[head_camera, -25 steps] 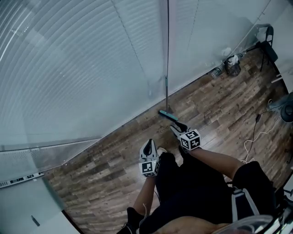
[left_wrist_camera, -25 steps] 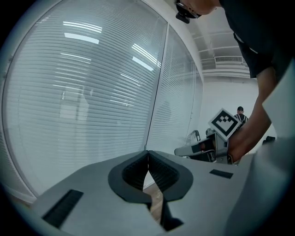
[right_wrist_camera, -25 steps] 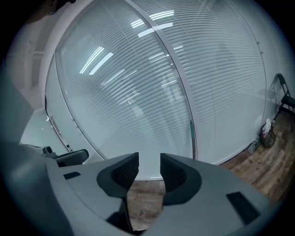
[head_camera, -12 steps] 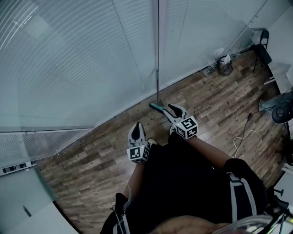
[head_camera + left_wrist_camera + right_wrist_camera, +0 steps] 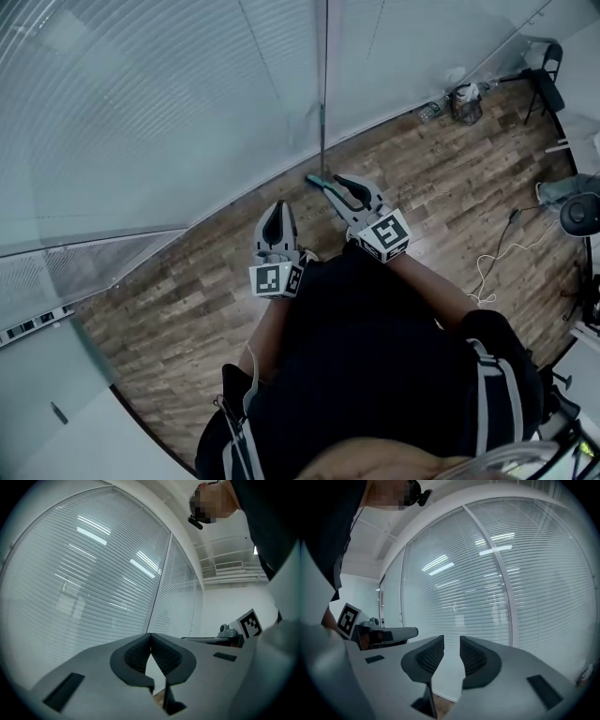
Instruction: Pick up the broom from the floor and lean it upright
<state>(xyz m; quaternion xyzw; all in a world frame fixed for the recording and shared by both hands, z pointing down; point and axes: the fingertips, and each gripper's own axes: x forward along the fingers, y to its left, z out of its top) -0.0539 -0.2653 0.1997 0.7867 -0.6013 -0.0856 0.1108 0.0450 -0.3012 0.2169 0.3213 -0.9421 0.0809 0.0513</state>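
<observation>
The broom stands upright against the blind-covered glass wall: its thin handle [image 5: 322, 112] runs up the mullion and its teal head [image 5: 317, 180] rests on the wooden floor. My right gripper [image 5: 340, 181] [image 5: 452, 641] hovers just right of the broom head in the head view, apart from it. Its jaws are closing with a gap and nothing between them. My left gripper [image 5: 276, 207] [image 5: 150, 637] is to the left, its jaws shut together and empty. Neither gripper view shows the broom.
The glass wall with blinds [image 5: 169, 112] fills the far side. In the far right corner stand bottles and a dark basket [image 5: 462, 101] and a black chair [image 5: 547, 80]. A fan [image 5: 581, 212] and a white cable [image 5: 491, 278] are on the floor at the right.
Both grippers have risen as the person straightened up. The right gripper's jaws stand narrower than before. The broom stays leaning on the wall.
</observation>
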